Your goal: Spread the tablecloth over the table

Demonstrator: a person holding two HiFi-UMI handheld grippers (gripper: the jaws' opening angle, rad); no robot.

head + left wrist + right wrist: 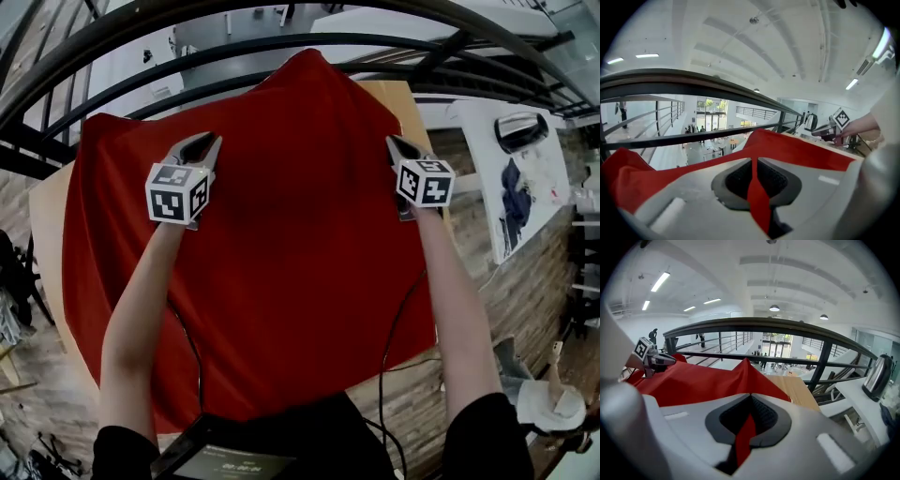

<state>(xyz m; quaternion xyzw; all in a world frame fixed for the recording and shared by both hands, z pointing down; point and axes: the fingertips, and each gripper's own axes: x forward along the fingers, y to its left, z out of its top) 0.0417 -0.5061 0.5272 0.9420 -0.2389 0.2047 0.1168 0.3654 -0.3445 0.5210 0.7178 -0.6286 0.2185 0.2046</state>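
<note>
My left claw and right claw each pinch the red tablecloth over the table, with a dark railing just beyond.

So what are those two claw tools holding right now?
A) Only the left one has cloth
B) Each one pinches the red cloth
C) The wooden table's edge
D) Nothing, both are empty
B: a fold of the red tablecloth runs between the closed jaws of the left gripper and of the right gripper, each seen in its own view.
</note>
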